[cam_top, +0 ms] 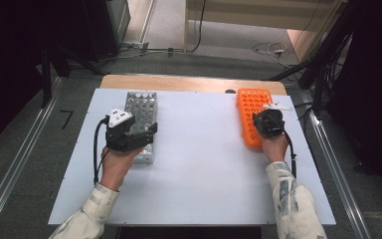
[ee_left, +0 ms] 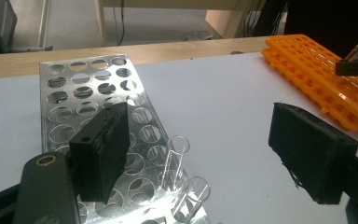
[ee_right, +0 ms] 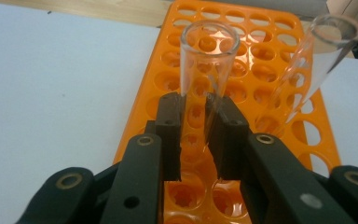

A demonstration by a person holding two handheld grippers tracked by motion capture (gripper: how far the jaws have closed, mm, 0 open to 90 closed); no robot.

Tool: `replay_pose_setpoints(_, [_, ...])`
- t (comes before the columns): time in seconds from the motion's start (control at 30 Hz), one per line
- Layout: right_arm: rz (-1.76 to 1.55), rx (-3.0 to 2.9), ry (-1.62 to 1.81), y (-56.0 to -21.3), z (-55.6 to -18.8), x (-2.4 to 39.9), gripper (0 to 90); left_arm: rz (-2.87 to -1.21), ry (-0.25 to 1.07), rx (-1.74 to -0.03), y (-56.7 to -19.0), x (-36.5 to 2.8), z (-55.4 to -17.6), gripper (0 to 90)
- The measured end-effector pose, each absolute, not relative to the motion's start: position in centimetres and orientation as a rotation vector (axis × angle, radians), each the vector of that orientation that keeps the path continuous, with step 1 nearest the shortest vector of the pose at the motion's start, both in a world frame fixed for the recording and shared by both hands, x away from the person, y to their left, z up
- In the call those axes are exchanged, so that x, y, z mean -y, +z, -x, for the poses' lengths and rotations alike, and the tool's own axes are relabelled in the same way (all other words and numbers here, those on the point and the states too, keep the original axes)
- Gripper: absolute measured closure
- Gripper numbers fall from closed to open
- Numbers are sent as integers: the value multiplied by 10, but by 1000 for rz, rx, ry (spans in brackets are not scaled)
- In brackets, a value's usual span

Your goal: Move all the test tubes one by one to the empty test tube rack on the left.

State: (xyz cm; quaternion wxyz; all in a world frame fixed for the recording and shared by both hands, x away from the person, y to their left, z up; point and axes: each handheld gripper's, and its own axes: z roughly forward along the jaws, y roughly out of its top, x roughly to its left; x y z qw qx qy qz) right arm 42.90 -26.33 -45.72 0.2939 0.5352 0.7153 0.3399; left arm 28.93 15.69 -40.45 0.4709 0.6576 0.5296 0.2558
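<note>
right hand-held gripper (ee_right: 195, 135) pinching a glass tube (ee_right: 208, 60) over the orange rack (ee_right: 144, 112), one tube (ee_right: 307, 70) seated beside it; left hand-held gripper (ee_left: 205, 154) hanging spread over two tubes (ee_left: 175, 161) waiting in the metal rack (ee_left: 70, 93).

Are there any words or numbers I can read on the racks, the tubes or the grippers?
None: no word, number or label can be read anywhere.
Orange rack: plain holes, no print visible.
Metal rack: bare shiny plate, no markings.
Glass tube in the right gripper: clear, no scale or label.
Left gripper: plain black pads, no brand showing.
</note>
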Motion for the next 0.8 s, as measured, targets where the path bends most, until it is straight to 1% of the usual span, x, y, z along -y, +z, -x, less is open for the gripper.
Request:
replay_pose_setpoints(0.47, [-1350, -1917, 978, -429, -410, 266, 727, -1619, 621, -1294, -404, -155, -289, 184])
replay_pose_setpoints(0.8, [-1248, -2057, 1121, -411, -382, 250, 727, -1651, 597, -1243, -401, -143, -285, 174])
